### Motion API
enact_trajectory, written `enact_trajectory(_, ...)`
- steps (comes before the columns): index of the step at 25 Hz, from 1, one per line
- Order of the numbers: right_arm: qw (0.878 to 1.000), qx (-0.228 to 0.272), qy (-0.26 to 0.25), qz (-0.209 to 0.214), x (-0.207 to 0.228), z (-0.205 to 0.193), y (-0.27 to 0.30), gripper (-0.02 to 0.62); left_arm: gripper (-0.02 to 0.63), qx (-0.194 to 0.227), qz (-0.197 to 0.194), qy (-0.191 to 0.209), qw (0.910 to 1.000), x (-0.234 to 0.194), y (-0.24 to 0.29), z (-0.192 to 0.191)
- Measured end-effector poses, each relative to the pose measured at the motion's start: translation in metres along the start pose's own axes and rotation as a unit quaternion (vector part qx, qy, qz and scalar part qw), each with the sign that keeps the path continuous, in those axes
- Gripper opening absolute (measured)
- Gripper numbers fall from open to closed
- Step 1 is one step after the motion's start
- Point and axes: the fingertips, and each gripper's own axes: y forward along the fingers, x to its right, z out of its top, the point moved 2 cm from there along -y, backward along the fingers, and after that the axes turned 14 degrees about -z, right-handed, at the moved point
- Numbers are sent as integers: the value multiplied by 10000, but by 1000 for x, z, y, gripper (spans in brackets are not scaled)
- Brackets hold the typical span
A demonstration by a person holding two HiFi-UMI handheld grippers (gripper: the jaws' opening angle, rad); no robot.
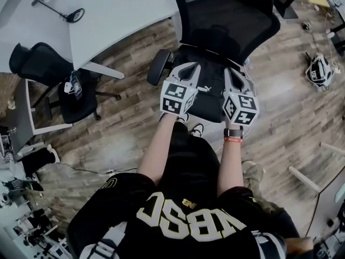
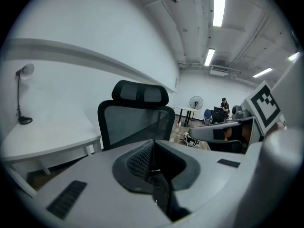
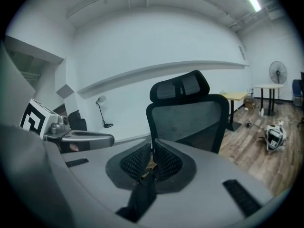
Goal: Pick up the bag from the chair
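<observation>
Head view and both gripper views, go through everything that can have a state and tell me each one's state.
Left gripper: shut on a bag strap.
Right gripper: shut on a bag strap.
Bag: at the seat between the grippers; cannot tell if lifted.
Chair: upright.
Ceiling lights: on.

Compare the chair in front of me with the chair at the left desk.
The front chair has a see-through mesh back; the left chair has a solid-looking one. The front chair carries the black bag on its seat; the left chair carries no bag. The front chair faces me; the left chair is turned sideways. Both are black.
</observation>
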Motion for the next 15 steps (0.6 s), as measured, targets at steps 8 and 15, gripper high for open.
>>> enact_trajectory(8, 9943, -1007, 17, -364, 29, -75, 60, 69, 33, -1028, -132, -641, 9925, -55, 49, -91)
enact_trajectory(15, 9814, -1816, -73, -614, 57, -151, 120, 107, 154, -1846, -335, -1017, 9770, -107, 99, -169)
